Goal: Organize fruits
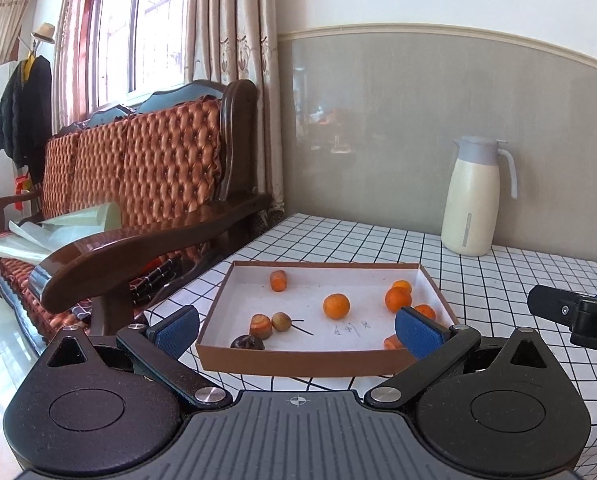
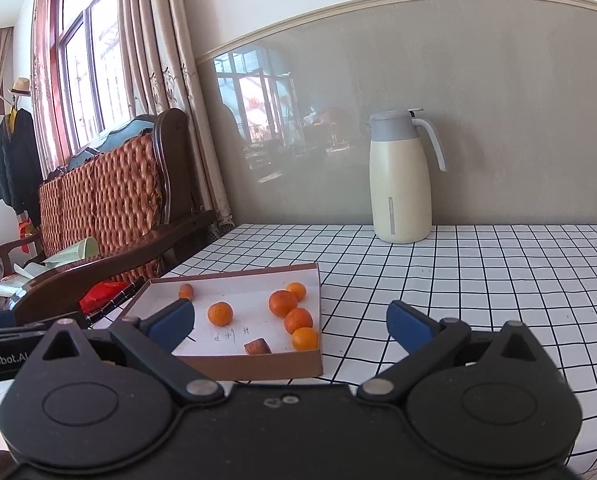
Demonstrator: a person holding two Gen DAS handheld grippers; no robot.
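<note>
A counter under a white cloth with a black grid (image 1: 498,280) fills the lower right of both views, and on it, low in the centre of the left wrist view, sits a shallow brown cardboard tray with a white floor (image 1: 298,362). The left tool (image 1: 296,330) hangs just in front of the tray's near wall, its blue-padded fingers spread wide and holding nothing. The right tool (image 2: 292,326) is likewise splayed open and empty, with the tray's near right corner between its fingers. A cream thermos jug with a grey lid (image 2: 400,178) stands against the wall, well behind the tray. Inside the tray lie small round orange mandarins (image 1: 336,305), most gathered toward its right side, plus a reddish-brown cut fruit piece (image 1: 261,326), a small olive-brown fruit with a stem (image 1: 281,321) touching it, and a dark purple fruit (image 1: 247,343) by the near wall.
</note>
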